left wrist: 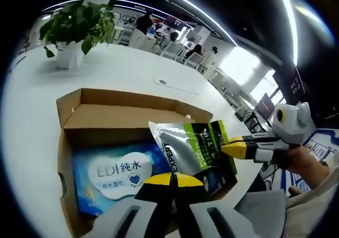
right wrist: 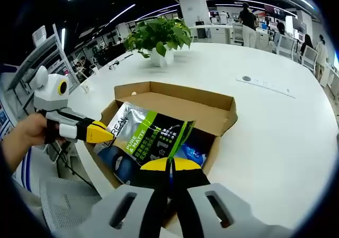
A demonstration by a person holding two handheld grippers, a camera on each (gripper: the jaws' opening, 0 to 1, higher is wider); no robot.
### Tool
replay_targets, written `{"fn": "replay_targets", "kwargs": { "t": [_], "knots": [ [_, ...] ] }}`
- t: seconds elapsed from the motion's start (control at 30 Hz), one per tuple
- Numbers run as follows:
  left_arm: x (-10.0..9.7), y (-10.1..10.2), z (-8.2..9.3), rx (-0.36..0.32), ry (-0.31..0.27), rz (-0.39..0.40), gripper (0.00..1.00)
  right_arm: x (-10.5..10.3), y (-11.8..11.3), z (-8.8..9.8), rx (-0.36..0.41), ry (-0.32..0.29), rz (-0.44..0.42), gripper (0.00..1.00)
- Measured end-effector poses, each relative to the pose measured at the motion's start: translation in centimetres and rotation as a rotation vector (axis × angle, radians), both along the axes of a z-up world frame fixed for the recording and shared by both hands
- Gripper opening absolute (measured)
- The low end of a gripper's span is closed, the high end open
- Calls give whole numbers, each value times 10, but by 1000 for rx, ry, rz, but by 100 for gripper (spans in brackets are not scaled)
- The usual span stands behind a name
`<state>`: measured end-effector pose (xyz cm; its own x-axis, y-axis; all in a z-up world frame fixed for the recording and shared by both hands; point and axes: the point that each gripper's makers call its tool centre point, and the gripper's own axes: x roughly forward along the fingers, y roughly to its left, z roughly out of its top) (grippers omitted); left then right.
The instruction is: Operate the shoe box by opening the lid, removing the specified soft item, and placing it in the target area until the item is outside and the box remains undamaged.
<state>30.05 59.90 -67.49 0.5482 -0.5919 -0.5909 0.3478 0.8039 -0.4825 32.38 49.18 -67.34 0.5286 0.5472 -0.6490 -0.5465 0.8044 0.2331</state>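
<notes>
**Pouch held at both ends above the open box**

Left gripper view: The shoe box [left wrist: 71, 116] lies open on the white table [left wrist: 32, 89], its lid flap folded back. One silver-and-green pouch [left wrist: 193, 150] stands tilted over the box's near-right part, partly raised above the one blue wet-wipe pack [left wrist: 114, 177] lying flat inside. The left gripper [left wrist: 172, 181] has its yellow tips pressed together at the pouch's lower edge, apparently pinching it. The right gripper [left wrist: 229, 147] comes in from the right and meets the pouch's other side; whether it is clamped cannot be told from here. One potted plant [left wrist: 74, 28] stands well beyond the box.

Right gripper view: The same pouch [right wrist: 151, 137] runs its long axis from the left gripper [right wrist: 103, 133], which touches its upper-left corner, down toward the right gripper [right wrist: 169, 166], whose tips look closed on the lower edge. The wipe pack [right wrist: 190, 153] peeks out beneath. The box wall [right wrist: 225, 119] is just beside the pouch.

Judgement: both grippers are equally at the pouch; the next move likely lifts it clear of the wall and sideways onto bare table.
</notes>
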Motion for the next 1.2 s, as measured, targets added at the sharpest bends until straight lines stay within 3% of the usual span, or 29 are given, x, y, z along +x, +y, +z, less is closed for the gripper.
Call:
{"fn": "replay_targets", "kwargs": {
  "t": [0.57,1.2],
  "knots": [
    [6,-49,5,11,-6,-84,0,3,-50,8,10,-1,-94,0],
    [18,-103,-2,33,0,-169,0,7,-109,2,-2,6,-216,0]
  ]
}}
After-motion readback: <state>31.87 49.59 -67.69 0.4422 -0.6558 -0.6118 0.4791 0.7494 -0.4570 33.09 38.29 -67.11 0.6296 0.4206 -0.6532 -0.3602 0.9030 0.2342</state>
